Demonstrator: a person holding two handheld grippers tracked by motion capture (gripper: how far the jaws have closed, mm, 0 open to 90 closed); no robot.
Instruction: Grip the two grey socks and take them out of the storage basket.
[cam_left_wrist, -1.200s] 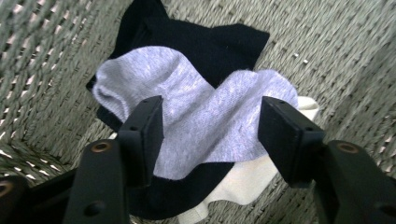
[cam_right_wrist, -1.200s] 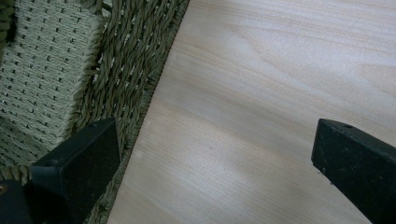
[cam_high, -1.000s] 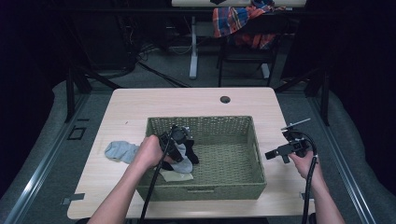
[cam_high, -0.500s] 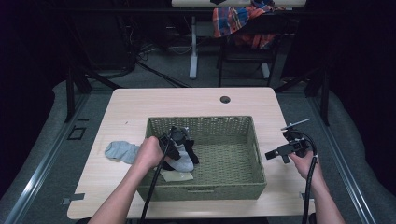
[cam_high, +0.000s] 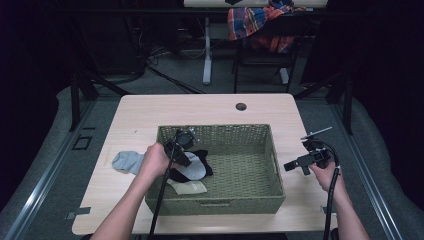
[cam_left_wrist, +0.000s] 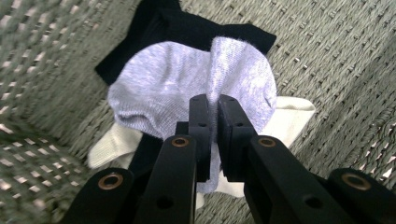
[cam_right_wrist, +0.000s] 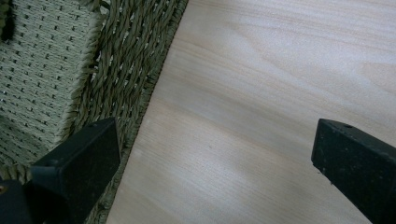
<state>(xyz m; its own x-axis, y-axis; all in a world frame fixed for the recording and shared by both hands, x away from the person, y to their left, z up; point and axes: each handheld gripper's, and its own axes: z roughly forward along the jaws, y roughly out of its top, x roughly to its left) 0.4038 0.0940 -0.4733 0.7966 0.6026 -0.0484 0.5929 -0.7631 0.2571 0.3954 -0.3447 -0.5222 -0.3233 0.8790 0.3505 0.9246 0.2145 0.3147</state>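
A woven green basket (cam_high: 215, 129) stands mid-table. At its left end lie a light grey sock (cam_left_wrist: 163, 84), a black sock (cam_left_wrist: 187, 28) beneath it and a cream sock (cam_left_wrist: 292, 116) at the bottom. My left gripper (cam_left_wrist: 213, 100) reaches down into the basket (cam_left_wrist: 327, 51); its jaws have just been closing and now pinch a raised fold of the grey sock. From above, the left gripper (cam_high: 187, 161) sits over the grey sock (cam_high: 194, 171). My right gripper (cam_high: 287, 166) rests on the table right of the basket, and the right gripper (cam_right_wrist: 212, 140) stands open over bare wood.
Another grey sock (cam_high: 127, 161) lies on the table (cam_high: 210, 107) left of the basket. A dark round hole (cam_high: 241, 106) marks the table's far side. The basket's wall (cam_right_wrist: 126, 60) is close to my right gripper. A chair with plaid cloth (cam_high: 255, 22) stands beyond.
The left hand has shifted slightly over the socks in the basket, and the grey sock looks a little more bunched. The right hand has kept still.
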